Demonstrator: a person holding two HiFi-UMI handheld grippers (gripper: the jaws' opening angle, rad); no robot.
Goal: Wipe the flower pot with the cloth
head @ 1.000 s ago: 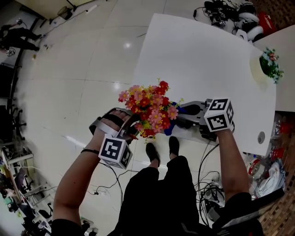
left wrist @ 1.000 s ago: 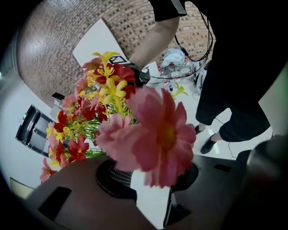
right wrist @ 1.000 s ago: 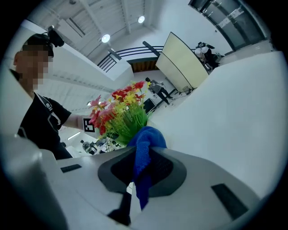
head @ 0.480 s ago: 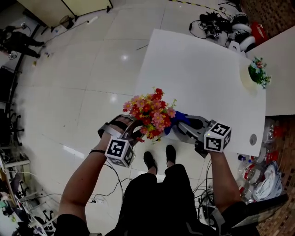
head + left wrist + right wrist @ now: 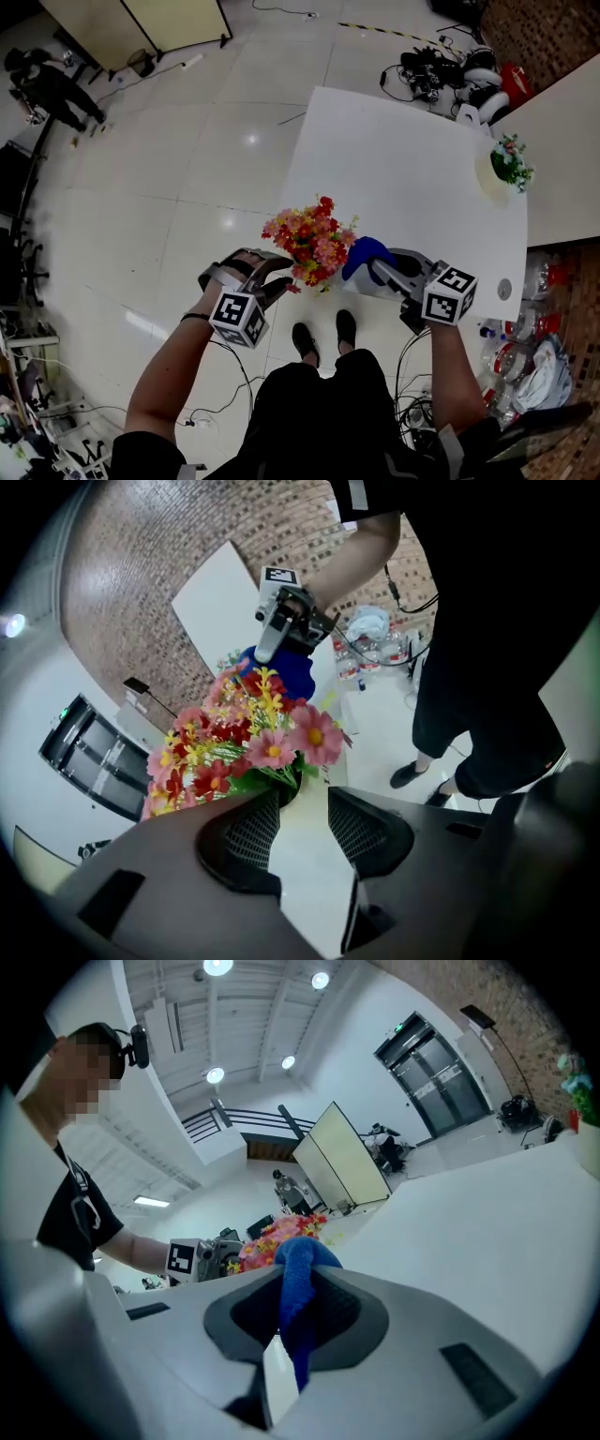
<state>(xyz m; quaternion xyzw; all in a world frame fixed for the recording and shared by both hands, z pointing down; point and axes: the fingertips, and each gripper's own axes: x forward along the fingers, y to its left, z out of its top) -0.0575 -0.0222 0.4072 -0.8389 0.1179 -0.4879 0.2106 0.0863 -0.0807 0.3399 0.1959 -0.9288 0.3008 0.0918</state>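
My left hand-held gripper (image 5: 298, 825) has its jaws only narrowly apart, closed on the white flower pot (image 5: 314, 246), whose pale body fills the slot between the ribbed pads; its bunch of pink, red and yellow flowers rises right above the jaw tips. My right hand-held gripper (image 5: 298, 1312) is clamped on the blue terry cloth (image 5: 297, 1274); the cloth bulges out past the jaw tips in a rounded fold, and a strip of it hangs down between the pads. In the head view the pot stands at the near left corner of the white desk (image 5: 403, 159), with the left gripper reaching it from the side off the desk; the cloth is just beside the flowers on their right, and I cannot tell whether it touches the pot. Counting: two grippers, each with one marker cube; one cloth; two potted plants, the second a small pale pot with green leaves and pink blooms (image 5: 506, 161), well apart at the desk's far right edge; my two black shoes (image 5: 305, 337) on the tiled floor (image 5: 187, 169) below.
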